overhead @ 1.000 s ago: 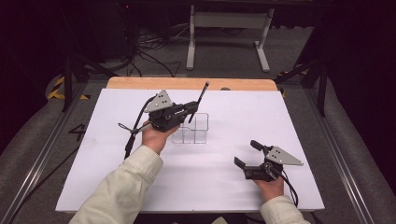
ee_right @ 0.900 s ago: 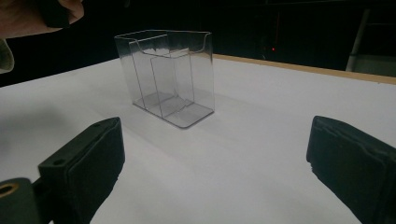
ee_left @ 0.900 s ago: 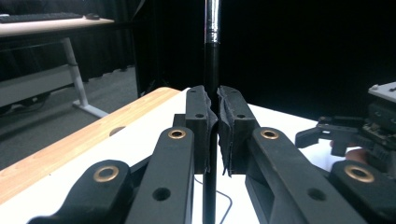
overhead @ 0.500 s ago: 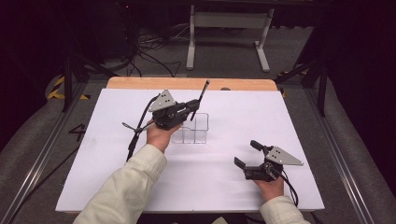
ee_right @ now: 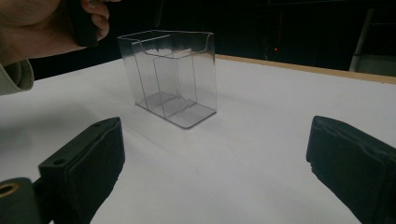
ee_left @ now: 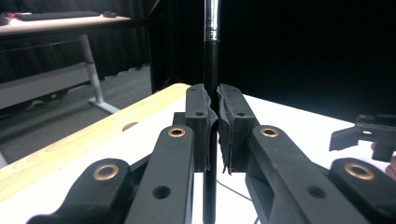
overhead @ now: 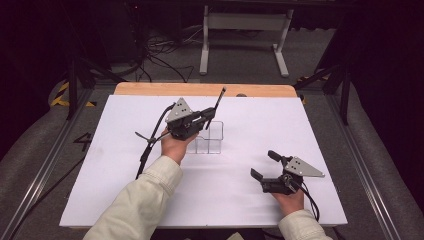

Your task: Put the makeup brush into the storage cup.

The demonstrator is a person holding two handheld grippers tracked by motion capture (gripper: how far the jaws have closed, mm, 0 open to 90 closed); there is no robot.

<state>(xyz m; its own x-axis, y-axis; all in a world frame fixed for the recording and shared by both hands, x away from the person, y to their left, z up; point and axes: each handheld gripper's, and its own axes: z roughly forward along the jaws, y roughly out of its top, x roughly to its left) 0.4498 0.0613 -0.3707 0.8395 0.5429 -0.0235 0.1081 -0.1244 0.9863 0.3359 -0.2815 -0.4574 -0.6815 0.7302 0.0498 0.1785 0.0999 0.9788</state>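
Observation:
My left gripper (overhead: 207,116) is shut on a thin black pen (overhead: 219,100) that stands tilted up and away, just above the clear plastic holder (overhead: 212,137). In the left gripper view the pads (ee_left: 229,121) press on the pen (ee_left: 211,60), whose upper part is silver; its lower end runs out of frame. The holder (ee_right: 170,74) has several empty compartments and stands upright on the white sheet. My right gripper (overhead: 263,164) rests low at the front right, open, with nothing between its fingers (ee_right: 217,140), and points toward the holder.
A white sheet (overhead: 125,165) covers the table, with a bare wooden strip (overhead: 200,90) along the far edge. The left gripper's cable (overhead: 147,150) trails over the sheet to the left. The person's left hand (ee_right: 42,28) hovers beside the holder.

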